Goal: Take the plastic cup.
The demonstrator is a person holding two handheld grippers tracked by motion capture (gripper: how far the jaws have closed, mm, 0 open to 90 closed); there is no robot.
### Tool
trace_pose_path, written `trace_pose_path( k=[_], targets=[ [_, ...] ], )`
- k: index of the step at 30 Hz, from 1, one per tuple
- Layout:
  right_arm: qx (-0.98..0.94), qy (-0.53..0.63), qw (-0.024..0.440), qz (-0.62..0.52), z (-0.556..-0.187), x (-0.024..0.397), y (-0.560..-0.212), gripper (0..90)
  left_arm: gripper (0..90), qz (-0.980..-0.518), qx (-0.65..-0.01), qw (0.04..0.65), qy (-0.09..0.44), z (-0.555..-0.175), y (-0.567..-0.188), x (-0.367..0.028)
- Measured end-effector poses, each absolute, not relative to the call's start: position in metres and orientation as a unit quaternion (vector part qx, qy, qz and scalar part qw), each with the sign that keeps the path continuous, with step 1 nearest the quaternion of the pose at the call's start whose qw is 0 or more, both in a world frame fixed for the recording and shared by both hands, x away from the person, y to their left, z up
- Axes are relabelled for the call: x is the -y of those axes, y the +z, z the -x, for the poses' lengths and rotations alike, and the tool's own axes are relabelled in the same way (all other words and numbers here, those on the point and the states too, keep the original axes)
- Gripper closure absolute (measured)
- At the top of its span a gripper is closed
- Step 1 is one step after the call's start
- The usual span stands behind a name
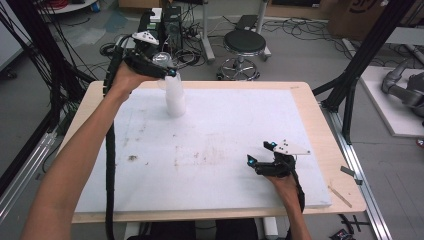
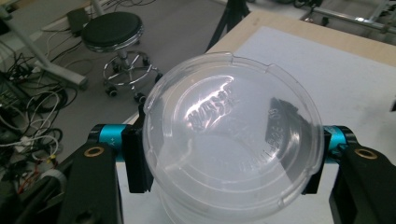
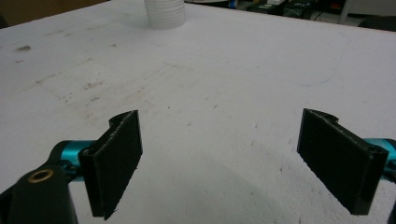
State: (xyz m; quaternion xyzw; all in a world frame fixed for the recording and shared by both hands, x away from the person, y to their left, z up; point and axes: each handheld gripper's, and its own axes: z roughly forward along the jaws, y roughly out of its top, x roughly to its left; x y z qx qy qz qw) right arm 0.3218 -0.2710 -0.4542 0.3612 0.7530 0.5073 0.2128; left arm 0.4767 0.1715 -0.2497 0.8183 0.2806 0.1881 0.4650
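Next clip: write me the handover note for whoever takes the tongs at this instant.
Left tongs: shut on a clear plastic cup, gripped at its sides, held over the top of the white cup stack at the far left of the white board.
Right tongs: open, holding nothing, low over the board's near right part.
Done: one cup is in the grip at the stack.
Left: whether the cup is coming off or going onto the stack cannot be told here; check before moving. The right tongs are free to steady the stack.
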Motion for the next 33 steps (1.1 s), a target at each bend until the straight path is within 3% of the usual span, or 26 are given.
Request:
trace_pose_path(
  k=[18,33],
  targets=[
    [-0.755,0.506,0.202,-0.364,-0.323,0.272,-0.454,14.0,37.6,-0.813,-0.157,0.541,0.146,-0.382,-0.285,-0.155],
    [-0.756,0.507,0.203,-0.362,-0.324,0.271,-0.454,14.0,37.7,-0.782,-0.118,0.606,0.089,-0.331,-0.342,-0.150]
  ],
)
